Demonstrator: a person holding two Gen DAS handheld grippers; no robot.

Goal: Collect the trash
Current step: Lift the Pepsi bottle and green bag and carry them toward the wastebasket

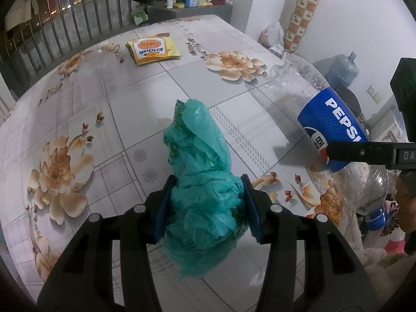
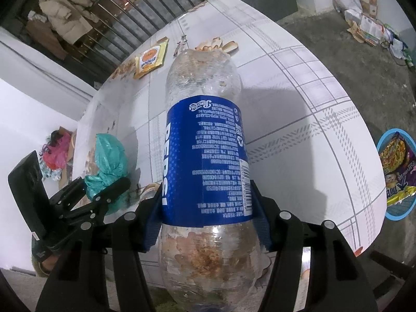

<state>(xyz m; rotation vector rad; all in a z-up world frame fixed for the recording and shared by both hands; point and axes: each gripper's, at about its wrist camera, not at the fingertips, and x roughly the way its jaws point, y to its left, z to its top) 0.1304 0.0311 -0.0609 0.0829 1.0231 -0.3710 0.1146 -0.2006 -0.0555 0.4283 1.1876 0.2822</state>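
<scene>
The right gripper [image 2: 208, 215] is clamped on the Pepsi bottle [image 2: 205, 156], its blue pads pressing the lower part of the blue label from both sides. In the right wrist view the bottle's long axis runs up the middle of the frame, base toward the upper centre and neck end toward the bottom edge. The left wrist view shows the same bottle [image 1: 335, 127] slanting from upper centre-right down to the lower right, its blue cap [image 1: 377, 217] at the low end (so it is held cap-down). The clear plastic looks clouded inside; whether it holds any liquid cannot be told.

The left gripper [image 1: 206, 208] is closed on a crumpled green plastic bag [image 1: 200, 182], which bulges between the pads and stretches toward the frame's centre, above the flowered tablecloth [image 1: 78, 130]. A yellow snack packet [image 1: 152, 48] lies flat at upper centre. At the right edge of the right wrist view, a blue bin [image 2: 397, 174] on the floor holds a colourful wrapper [image 2: 395, 166].
</scene>
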